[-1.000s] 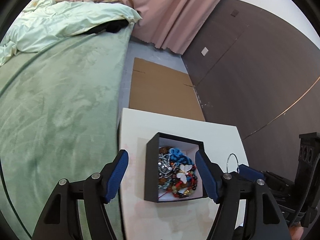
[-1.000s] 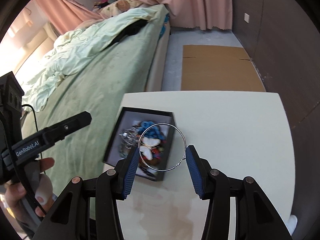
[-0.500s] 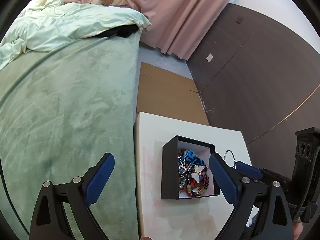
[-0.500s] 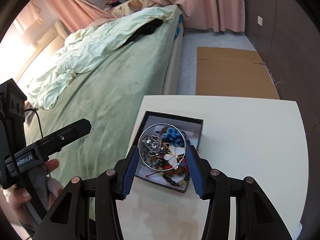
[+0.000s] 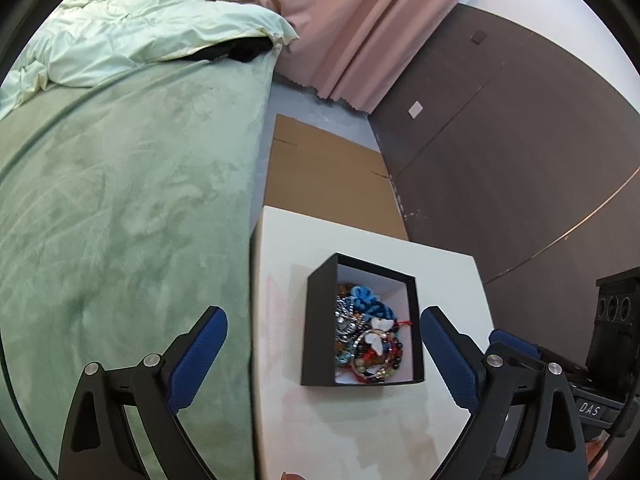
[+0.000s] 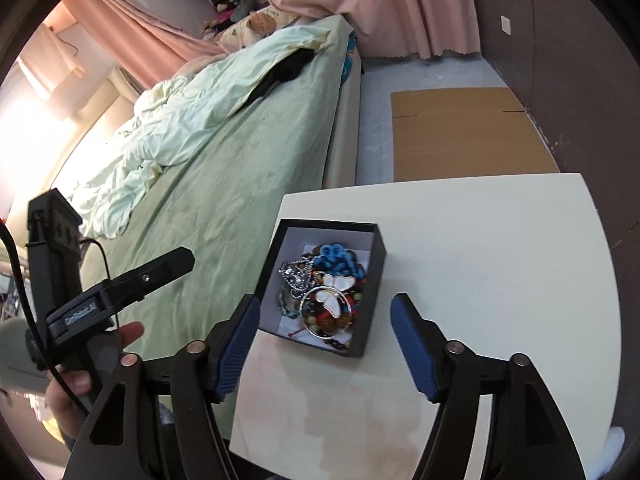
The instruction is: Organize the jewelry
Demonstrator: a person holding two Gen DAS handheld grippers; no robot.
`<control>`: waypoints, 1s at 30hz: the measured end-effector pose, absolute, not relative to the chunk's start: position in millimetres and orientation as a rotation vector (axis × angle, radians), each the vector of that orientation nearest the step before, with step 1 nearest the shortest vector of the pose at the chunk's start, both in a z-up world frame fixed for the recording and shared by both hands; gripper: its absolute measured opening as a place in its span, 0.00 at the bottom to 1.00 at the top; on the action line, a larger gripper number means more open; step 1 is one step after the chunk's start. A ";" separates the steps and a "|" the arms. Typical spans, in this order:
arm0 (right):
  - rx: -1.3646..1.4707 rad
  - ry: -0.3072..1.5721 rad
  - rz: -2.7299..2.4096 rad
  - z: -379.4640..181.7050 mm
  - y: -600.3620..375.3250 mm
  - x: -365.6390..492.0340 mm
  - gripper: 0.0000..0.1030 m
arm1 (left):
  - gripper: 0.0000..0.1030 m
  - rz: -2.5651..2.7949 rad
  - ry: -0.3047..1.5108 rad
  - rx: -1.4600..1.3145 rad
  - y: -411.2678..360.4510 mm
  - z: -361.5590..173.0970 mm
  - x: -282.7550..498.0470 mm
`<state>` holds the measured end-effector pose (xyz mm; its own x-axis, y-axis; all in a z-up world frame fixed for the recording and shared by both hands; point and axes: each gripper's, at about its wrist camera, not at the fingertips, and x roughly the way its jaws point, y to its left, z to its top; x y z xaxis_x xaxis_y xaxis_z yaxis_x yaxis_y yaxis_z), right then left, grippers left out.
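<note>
A black open box (image 5: 318,332) (image 6: 376,264) sits on the cream table (image 5: 444,280) (image 6: 500,264). It holds a pile of jewelry (image 5: 366,332) (image 6: 320,284): beads, a blue knot, a white butterfly piece. A silver hoop (image 6: 329,316) lies on top of the pile. My left gripper (image 5: 322,340) is open wide, above and in front of the box. My right gripper (image 6: 325,342) is open and empty, just above the box's near edge. The left tool also shows in the right wrist view (image 6: 120,288).
A green bed (image 5: 120,200) (image 6: 224,184) runs along the table's left side. Flat cardboard (image 5: 324,176) (image 6: 468,132) lies on the floor beyond the table. A dark wall (image 5: 520,140) stands to the right. Pink curtains (image 5: 352,28) hang behind.
My right gripper opened and let go of the silver hoop, which now lies in the box. My left gripper opened wider and drew back from the box.
</note>
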<state>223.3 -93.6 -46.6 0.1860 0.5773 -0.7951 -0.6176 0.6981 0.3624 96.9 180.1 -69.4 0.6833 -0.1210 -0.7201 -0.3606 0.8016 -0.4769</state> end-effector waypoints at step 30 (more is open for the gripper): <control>0.032 0.992 0.732 -36.2 -224.3 194.6 1.00 | 0.94 0.154 0.681 -0.361 52.7 -1.6 31.3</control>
